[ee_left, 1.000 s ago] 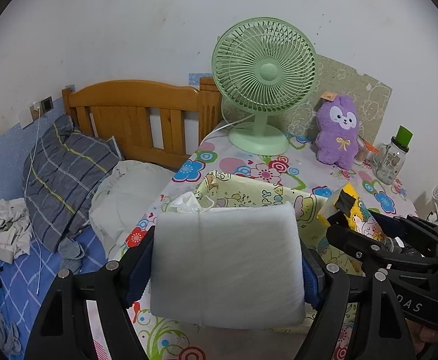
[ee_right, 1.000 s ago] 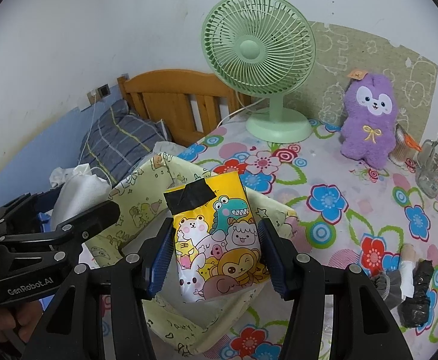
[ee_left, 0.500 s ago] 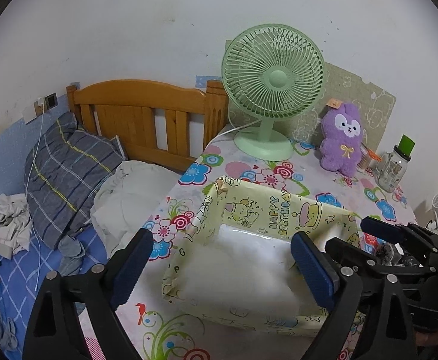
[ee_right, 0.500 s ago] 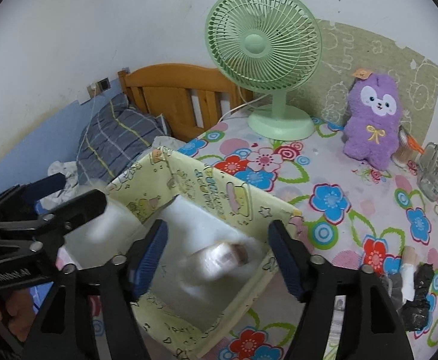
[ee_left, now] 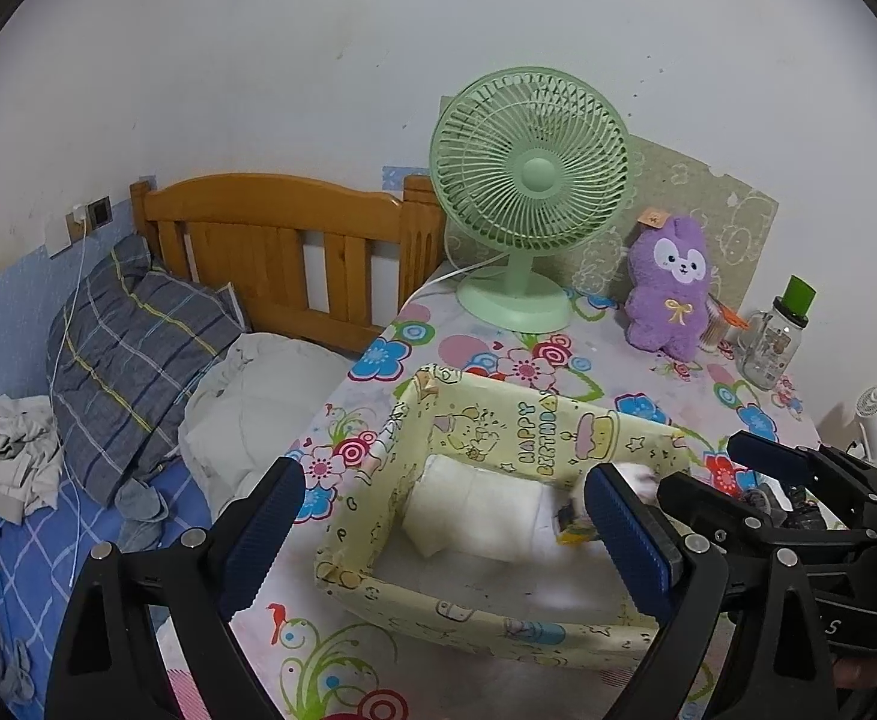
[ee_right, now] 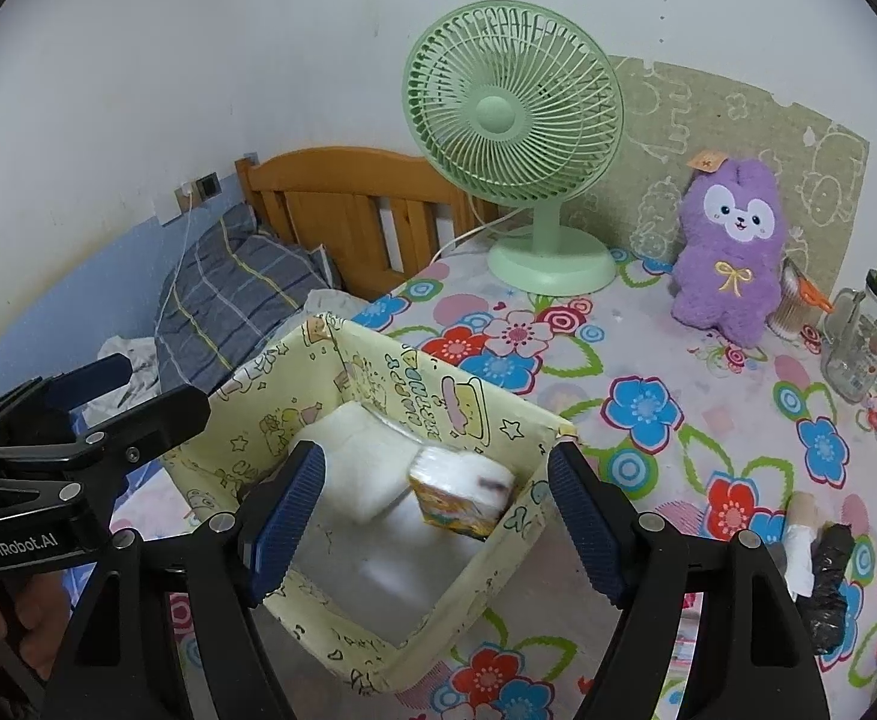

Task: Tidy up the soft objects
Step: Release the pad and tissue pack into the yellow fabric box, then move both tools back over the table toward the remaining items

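Observation:
A pale yellow cartoon-print fabric box [ee_left: 534, 426] [ee_right: 438, 396] stands on the flowered table. A white soft pack [ee_left: 474, 510] [ee_right: 372, 456] lies inside it. A yellow cartoon pack [ee_right: 462, 492] lies beside it against the right wall; only its corner [ee_left: 573, 531] shows in the left wrist view. My left gripper [ee_left: 444, 534] is open and empty above the box's front. My right gripper [ee_right: 432, 522] is open and empty above the box. A purple plush bunny [ee_left: 672, 288] [ee_right: 729, 252] sits at the back of the table.
A green fan [ee_left: 528, 210] [ee_right: 516, 150] stands at the back of the table. A glass bottle with a green lid [ee_left: 774, 336] [ee_right: 864, 330] is at the right. A black-and-white bundle [ee_right: 816, 564] lies by the right edge. A bed with a striped pillow [ee_left: 132, 336] is to the left.
Both grippers opened and let go: the white pack and the yellow cartoon pack dropped into the fabric box. Both grippers have pulled back and up.

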`<state>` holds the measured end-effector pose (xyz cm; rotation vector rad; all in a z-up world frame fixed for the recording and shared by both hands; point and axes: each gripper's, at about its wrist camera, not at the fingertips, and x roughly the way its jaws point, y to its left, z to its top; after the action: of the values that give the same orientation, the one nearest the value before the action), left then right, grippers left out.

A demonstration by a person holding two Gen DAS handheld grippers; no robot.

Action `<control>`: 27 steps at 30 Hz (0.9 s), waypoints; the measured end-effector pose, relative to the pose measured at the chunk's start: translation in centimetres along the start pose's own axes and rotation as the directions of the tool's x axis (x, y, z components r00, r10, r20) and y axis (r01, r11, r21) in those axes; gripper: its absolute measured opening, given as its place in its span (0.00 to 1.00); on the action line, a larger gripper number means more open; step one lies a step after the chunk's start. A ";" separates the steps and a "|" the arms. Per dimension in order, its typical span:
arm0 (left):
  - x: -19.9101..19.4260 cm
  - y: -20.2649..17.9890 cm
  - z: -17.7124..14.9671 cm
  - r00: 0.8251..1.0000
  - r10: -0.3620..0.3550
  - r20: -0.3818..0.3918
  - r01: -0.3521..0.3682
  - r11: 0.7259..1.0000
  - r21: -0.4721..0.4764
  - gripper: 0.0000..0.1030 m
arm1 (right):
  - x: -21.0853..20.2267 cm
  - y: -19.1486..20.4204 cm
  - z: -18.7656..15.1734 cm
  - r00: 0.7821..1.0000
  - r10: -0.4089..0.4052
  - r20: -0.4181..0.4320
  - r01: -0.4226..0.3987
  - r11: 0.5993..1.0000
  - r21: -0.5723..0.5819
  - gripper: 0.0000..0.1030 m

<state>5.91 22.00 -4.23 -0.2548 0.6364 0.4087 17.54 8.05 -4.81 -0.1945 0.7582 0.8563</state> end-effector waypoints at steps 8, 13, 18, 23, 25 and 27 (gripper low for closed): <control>-1.3 -1.5 -0.2 1.000 -0.013 0.017 0.013 1.000 0.024 0.93 | -2.0 -0.7 -0.4 1.000 -0.010 0.027 0.009 1.000 0.013 0.77; -2.1 -2.7 -0.4 0.999 -0.025 0.028 0.024 0.999 0.038 0.93 | -3.5 -1.4 -0.8 0.999 -0.021 0.041 0.020 1.000 0.022 0.77; -2.9 -4.3 -0.7 0.998 -0.043 0.036 0.040 0.998 0.057 0.94 | -5.3 -2.7 -1.4 0.997 -0.037 0.060 0.034 0.998 0.045 0.77; -3.5 -6.5 -1.1 0.996 -0.081 0.034 0.078 0.994 0.079 0.94 | -7.3 -4.1 -2.6 0.996 -0.065 0.066 0.061 0.996 0.062 0.77; -3.7 -7.3 -1.2 0.995 -0.097 0.034 0.094 0.992 0.084 0.94 | -8.1 -4.6 -3.0 0.994 -0.080 0.069 0.076 0.995 0.068 0.77; -3.9 -8.1 -1.3 0.993 -0.109 0.035 0.105 0.990 0.096 0.94 | -9.1 -5.2 -3.4 0.992 -0.099 0.074 0.093 0.993 0.078 0.77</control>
<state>5.96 13.19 -1.93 -0.1899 0.5976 0.2793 15.81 -2.43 -1.86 -0.1301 0.7011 0.7389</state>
